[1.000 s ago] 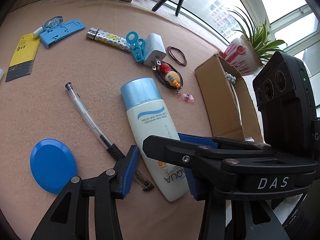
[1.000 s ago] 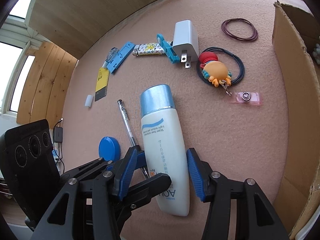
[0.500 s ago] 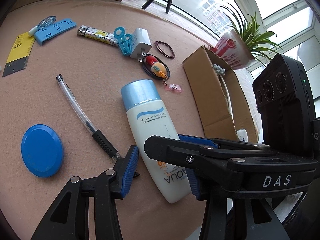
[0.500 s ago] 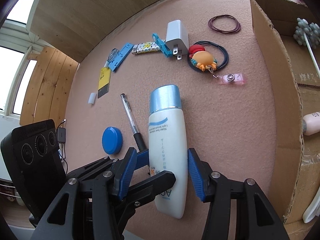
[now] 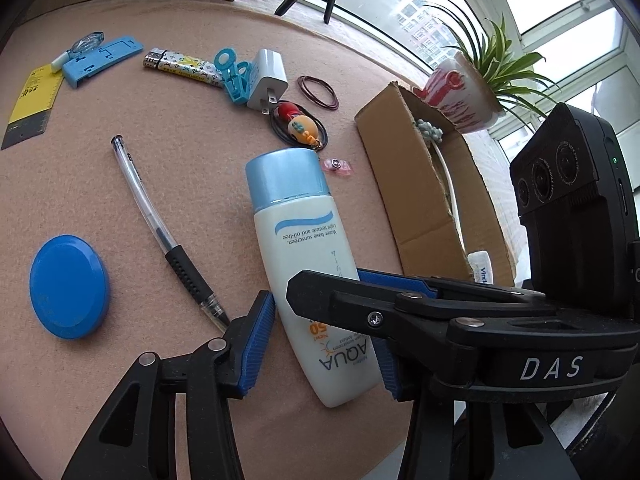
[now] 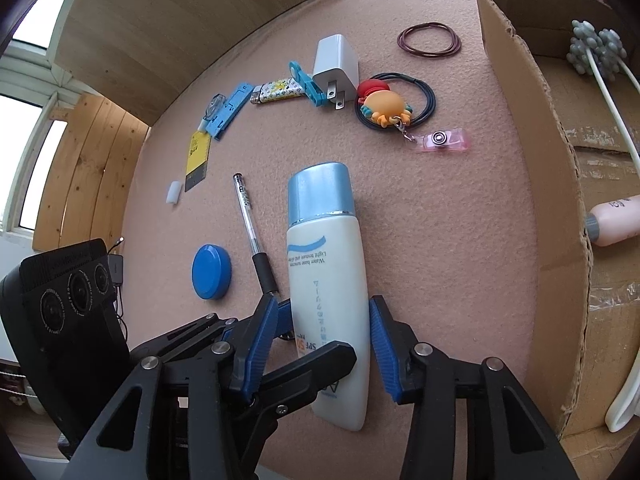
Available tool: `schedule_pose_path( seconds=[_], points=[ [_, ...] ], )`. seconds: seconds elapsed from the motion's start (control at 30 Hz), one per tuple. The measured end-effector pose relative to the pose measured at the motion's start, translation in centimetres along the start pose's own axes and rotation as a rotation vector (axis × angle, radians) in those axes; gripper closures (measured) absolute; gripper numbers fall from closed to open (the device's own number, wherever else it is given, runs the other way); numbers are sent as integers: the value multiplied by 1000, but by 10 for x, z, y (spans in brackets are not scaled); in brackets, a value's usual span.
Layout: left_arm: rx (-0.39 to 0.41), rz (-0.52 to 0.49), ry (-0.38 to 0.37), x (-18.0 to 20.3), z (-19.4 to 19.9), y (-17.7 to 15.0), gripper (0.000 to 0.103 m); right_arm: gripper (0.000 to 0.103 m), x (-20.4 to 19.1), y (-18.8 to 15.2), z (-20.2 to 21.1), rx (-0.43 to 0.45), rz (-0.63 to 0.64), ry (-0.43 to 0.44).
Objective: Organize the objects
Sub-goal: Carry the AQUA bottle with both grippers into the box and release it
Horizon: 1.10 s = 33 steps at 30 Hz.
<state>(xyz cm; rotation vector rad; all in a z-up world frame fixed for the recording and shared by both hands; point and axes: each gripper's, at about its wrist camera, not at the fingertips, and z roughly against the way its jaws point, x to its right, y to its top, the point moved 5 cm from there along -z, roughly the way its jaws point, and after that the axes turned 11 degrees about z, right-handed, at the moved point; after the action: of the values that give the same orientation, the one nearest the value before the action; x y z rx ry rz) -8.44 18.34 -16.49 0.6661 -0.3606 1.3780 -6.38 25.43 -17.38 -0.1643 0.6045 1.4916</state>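
A white sunscreen bottle with a pale blue cap lies lengthwise between both grippers, cap pointing away. My left gripper is shut on its lower body, blue pads against both sides. Around the same lower part, my right gripper has its jaws closing. A narrow gap still shows at its left pad. One black finger of the right gripper crosses the left wrist view, and a left finger lies across the bottle in the right wrist view. An open cardboard box stands just right of the bottle.
On the pink felt lie a clear pen, a blue round lid, a white charger, a lighter, a blue clip, hair ties, an octopus badge reel and a yellow ruler. The box holds a pink bottle. A potted plant stands behind it.
Both grippers and the bottle have shifted together toward the cardboard box and away from the pen. The right jaws have narrowed around the bottle.
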Motion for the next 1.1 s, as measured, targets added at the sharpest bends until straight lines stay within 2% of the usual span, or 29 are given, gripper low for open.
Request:
schedule_pose_path(
  seconds=[0.3,0.53,0.77,1.1],
  points=[
    [56,-92,-17,46,24,4,53,60,-9,2,46,97,8,0],
    [62,-181,-45,97,23,4,53,60,2,0,91,186,-11,-27],
    [34,-259,-75,140,3,2,53,60,25,-9,126,262,-57,-63],
    [-13,-322,-109,178,-28,-6,53,60,67,-22,160,313,-126,-108]
  ],
)
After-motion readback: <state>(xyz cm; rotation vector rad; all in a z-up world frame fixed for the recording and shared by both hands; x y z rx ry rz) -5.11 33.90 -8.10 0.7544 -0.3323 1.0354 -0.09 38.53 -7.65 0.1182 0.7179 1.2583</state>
